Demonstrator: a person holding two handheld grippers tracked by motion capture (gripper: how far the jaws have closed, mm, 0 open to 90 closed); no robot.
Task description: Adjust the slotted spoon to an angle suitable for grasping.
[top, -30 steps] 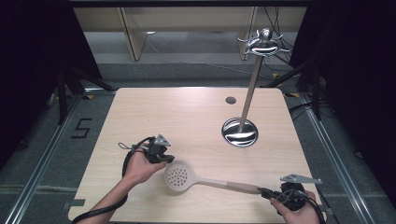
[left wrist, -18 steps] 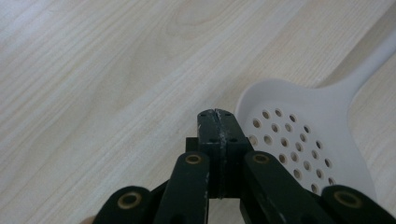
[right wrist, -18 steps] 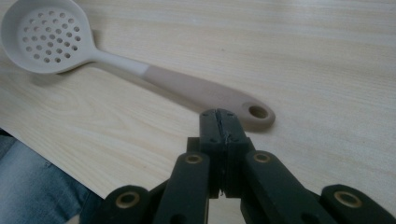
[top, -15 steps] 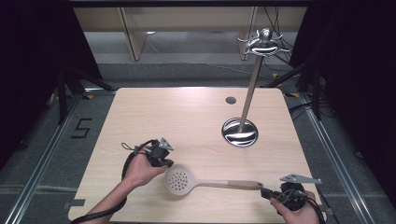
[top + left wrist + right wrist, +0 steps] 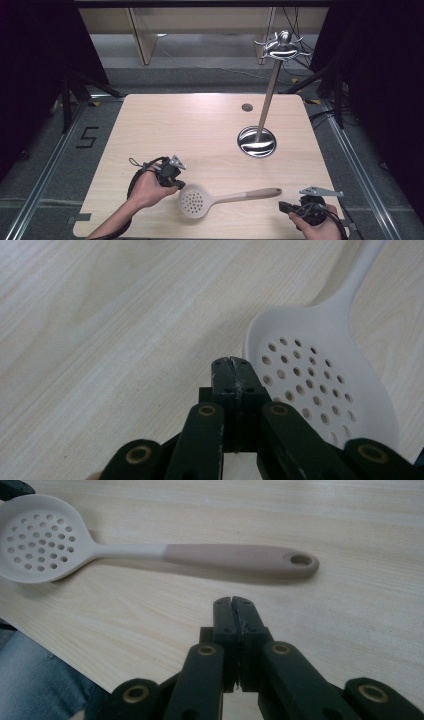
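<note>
pale wood table (image 5: 200, 130), slotted spoon (image 5: 220, 199) lying near front edge, steel stand base (image 5: 256, 142) right of centre

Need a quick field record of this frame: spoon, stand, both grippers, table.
slotted spoon: flat on the table, bowl toward the left gripper, handle toward the right gripper
left gripper: jaws shut, empty, beside the spoon bowl
right gripper: jaws shut, empty, short of the handle end
utensil stand: upright, hooks bare
table: light wood

High view overhead, claw views close — all share skimmer (image 5: 194, 202)
</note>
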